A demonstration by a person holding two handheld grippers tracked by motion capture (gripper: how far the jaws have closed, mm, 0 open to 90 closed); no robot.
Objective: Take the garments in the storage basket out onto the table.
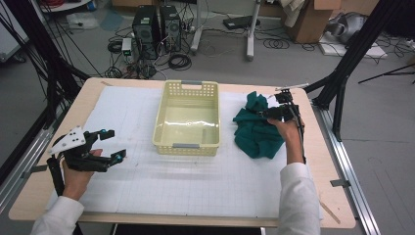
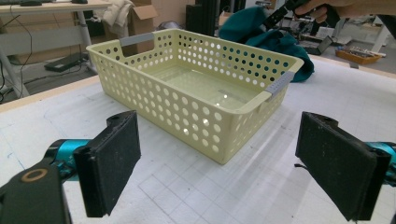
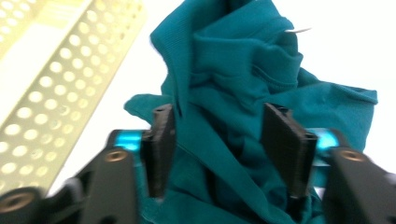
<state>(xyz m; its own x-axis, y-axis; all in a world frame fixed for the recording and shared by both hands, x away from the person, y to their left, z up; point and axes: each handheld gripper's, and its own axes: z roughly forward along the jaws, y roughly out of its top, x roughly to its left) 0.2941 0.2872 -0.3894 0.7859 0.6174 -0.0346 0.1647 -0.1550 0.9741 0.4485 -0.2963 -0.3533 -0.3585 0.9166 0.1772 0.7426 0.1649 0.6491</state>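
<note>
A crumpled teal cloth (image 1: pixel 254 133) lies on the white mat to the right of a pale yellow perforated basket (image 1: pixel 186 146), which is empty. My right gripper (image 1: pixel 266 114) sits at the cloth's upper part. In the right gripper view its jaws stand apart with a raised fold of the cloth (image 3: pixel 233 60) between them, and the pads do not squeeze it; the right gripper (image 3: pixel 224 140) is open. My left gripper (image 1: pixel 113 143) rests over the mat at the left, open wide with nothing between its pads. From the left gripper (image 2: pixel 219 163), the basket (image 2: pixel 187 107) stands ahead and the cloth (image 2: pixel 280 42) beyond it.
A white gridded mat (image 1: pixel 195 181) covers most of the wooden table (image 1: pixel 337 196). Bare mat lies between the left gripper and the basket and along the near side. Computer towers, cables and black frame legs stand on the floor beyond the table.
</note>
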